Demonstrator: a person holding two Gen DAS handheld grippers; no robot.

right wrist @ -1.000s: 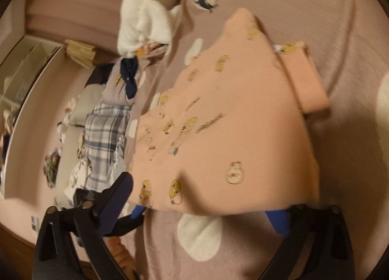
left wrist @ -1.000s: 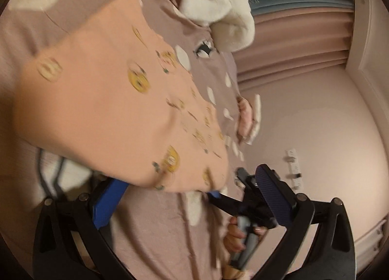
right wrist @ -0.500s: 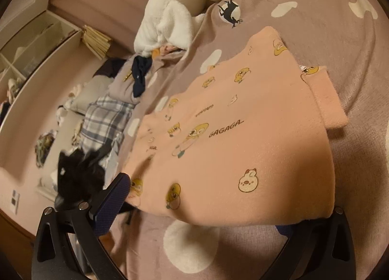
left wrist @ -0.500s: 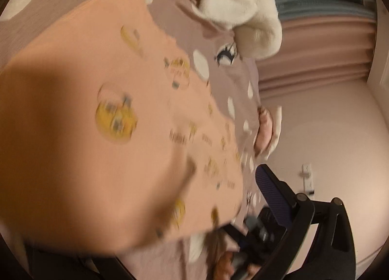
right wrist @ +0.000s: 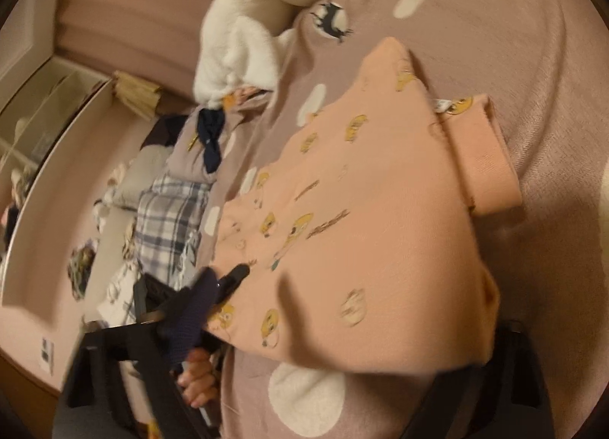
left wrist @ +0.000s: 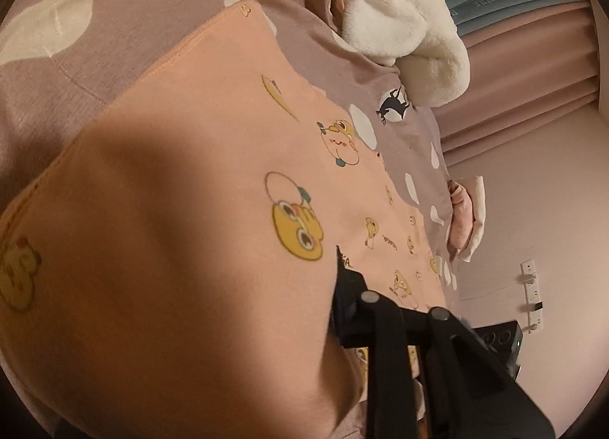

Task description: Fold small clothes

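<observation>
A small peach shirt (left wrist: 198,157) printed with yellow cartoon ducks lies on the mauve bedspread (left wrist: 76,66); it also shows in the right wrist view (right wrist: 373,210), one sleeve (right wrist: 483,161) folded out to the right. In the left wrist view the near hem drapes over the left gripper; only its right finger (left wrist: 354,309) shows, so I cannot tell how its jaws stand. In the right wrist view the near edge covers the right finger; the left finger (right wrist: 190,309) stands clear of the cloth.
A white fluffy blanket (left wrist: 403,20) lies at the head of the bedspread (right wrist: 495,31). Plaid and other clothes (right wrist: 167,218) are heaped at the bed's left side. A folded pink item (left wrist: 464,218) hangs off the bed's edge. Curtains (left wrist: 525,69) and a wall socket (left wrist: 533,294) stand beyond.
The shirt's near edge has come up over the left camera and now fills most of that view. The right gripper has swung and tilted, and its view is blurred.
</observation>
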